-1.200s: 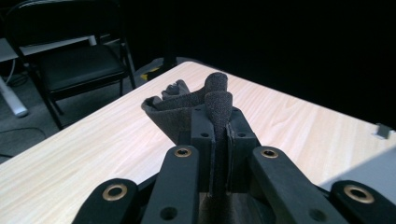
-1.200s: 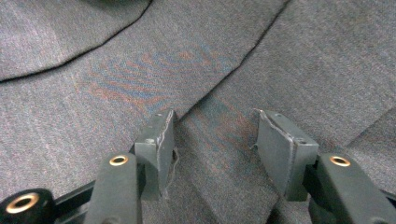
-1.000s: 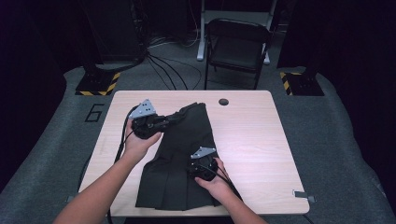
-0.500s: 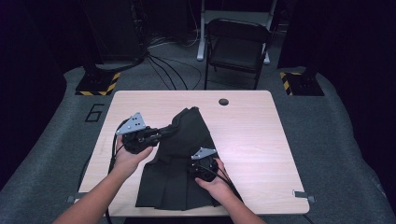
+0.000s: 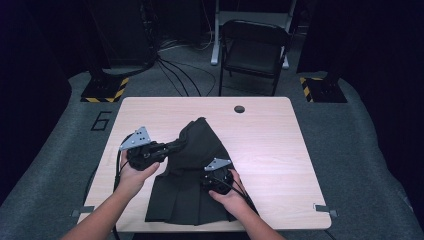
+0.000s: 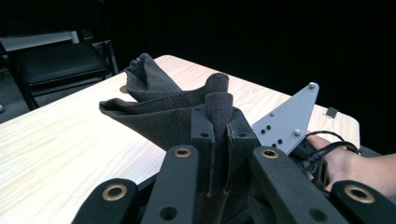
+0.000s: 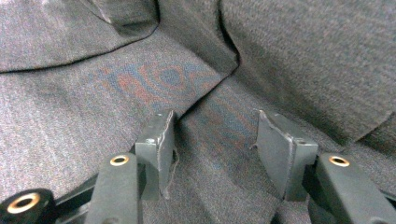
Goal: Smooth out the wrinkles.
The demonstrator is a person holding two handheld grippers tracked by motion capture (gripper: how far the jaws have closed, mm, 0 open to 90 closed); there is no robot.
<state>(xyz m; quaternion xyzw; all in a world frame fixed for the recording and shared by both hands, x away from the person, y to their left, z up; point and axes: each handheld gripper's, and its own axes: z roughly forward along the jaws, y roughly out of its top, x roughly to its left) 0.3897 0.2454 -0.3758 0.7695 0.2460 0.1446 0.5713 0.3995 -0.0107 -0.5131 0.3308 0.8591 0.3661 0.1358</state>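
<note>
Left gripper (image 5: 176,146) clamped on a bunched edge of the dark cloth (image 5: 200,170), right gripper (image 5: 216,182) jaws apart pressing the cloth mid-tabletop (image 5: 280,145); fold looks only partly done, far flap raised, flattening left.

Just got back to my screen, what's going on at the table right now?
A person is working a dark garment on the wooden table with a tool in each hand. The left tool is shut on a fold of the cloth, lifted off the tabletop with the fabric draped from it. The right tool presses down on the flat part nearer the person, its jaws apart with cloth between them, not pinched.
</note>
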